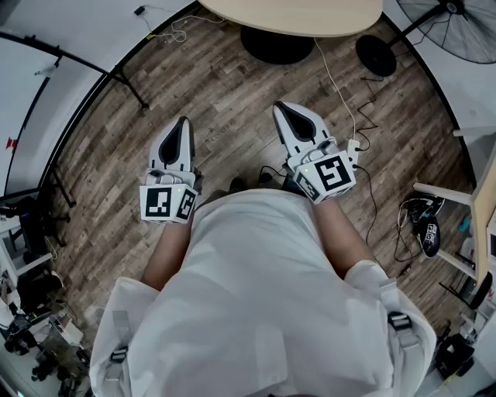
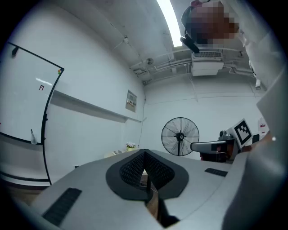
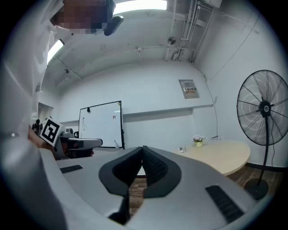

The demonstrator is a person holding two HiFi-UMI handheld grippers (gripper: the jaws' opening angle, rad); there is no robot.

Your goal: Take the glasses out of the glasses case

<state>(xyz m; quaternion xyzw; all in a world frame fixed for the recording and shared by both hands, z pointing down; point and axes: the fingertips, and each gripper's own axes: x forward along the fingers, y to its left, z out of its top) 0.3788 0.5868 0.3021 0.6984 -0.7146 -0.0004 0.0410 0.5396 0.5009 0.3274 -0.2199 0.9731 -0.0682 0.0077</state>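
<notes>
No glasses case or glasses show in any view. In the head view, my left gripper (image 1: 183,122) and right gripper (image 1: 280,107) are held side by side in front of the person's white-clad body, both pointing forward over the wooden floor. Each has its jaws closed tip to tip with nothing between them. In the left gripper view the left gripper (image 2: 144,153) points across the room at a standing fan, and the right gripper's body shows to the right. The right gripper (image 3: 143,148) points at a whiteboard and a round table.
A round light-wood table (image 1: 310,15) stands ahead, its black base (image 1: 277,45) under it. A standing fan (image 1: 457,23) is at the far right. Cables (image 1: 364,147) trail over the wooden floor (image 1: 225,93). Equipment clutters the left (image 1: 31,310) and right (image 1: 434,225) edges.
</notes>
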